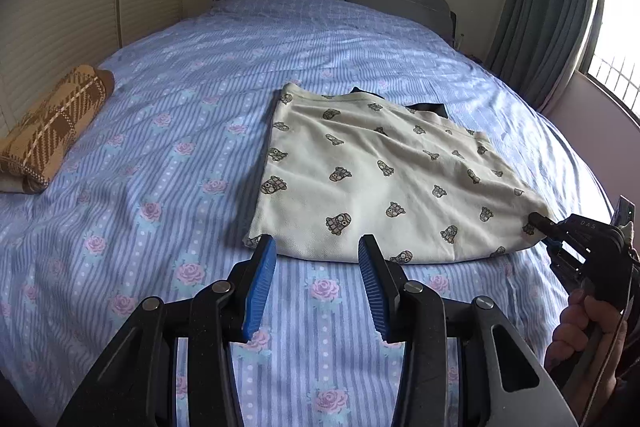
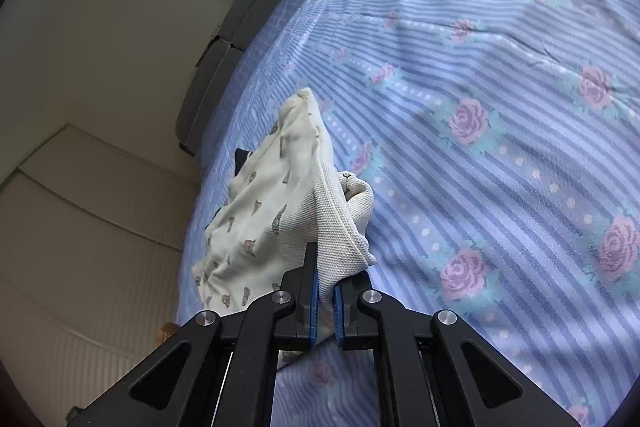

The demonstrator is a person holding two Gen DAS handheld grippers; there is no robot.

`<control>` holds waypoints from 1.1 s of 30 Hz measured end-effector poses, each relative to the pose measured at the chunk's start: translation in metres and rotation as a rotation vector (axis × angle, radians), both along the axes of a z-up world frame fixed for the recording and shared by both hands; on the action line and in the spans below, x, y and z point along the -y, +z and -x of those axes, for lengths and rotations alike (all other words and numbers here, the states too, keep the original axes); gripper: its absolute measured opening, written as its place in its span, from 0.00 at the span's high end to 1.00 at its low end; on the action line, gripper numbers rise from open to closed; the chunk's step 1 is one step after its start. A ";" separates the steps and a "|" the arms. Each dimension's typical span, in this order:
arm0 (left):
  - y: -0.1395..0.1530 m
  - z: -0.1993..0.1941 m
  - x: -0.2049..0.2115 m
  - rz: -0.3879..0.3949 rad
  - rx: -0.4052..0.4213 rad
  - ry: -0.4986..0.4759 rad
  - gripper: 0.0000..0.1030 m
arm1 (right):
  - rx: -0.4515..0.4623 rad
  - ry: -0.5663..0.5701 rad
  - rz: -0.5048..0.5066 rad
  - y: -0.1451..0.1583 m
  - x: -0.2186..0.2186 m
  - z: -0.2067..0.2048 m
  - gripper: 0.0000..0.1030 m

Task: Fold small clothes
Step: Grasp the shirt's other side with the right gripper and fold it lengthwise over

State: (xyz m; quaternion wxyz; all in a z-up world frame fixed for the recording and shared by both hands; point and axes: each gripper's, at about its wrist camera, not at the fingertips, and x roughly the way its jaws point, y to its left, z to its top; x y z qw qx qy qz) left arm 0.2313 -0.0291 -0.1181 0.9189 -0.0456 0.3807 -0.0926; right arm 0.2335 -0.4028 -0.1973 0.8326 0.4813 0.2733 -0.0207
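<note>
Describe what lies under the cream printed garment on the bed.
Under the cream garment lies the blue floral bedsheet. A dark piece of fabric peeks out at its far edge; how far it reaches underneath is covered.

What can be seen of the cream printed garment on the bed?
The cream garment is knit-looking cloth printed with small grey-brown figures, folded to a rough rectangle, with a dark piece showing at its far edge. It lies flat on the blue striped, rose-patterned bedsheet. The right gripper is shut on its near right corner, bunching it up. The left gripper, open, hovers at its near edge.
</note>
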 end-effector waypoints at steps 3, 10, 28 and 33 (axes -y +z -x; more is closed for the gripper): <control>0.008 0.001 -0.013 0.014 0.007 0.014 0.59 | 0.025 0.009 0.085 0.031 -0.016 -0.006 0.93; 0.028 0.001 -0.069 0.033 0.023 0.084 0.57 | 0.137 0.195 0.413 0.120 -0.115 -0.058 0.94; 0.021 -0.004 -0.155 0.022 -0.010 0.169 0.56 | -0.007 0.788 0.981 0.026 -0.331 -0.069 0.94; 0.014 -0.007 -0.146 0.026 -0.029 0.131 0.56 | -0.006 0.815 0.884 0.029 -0.314 -0.063 0.77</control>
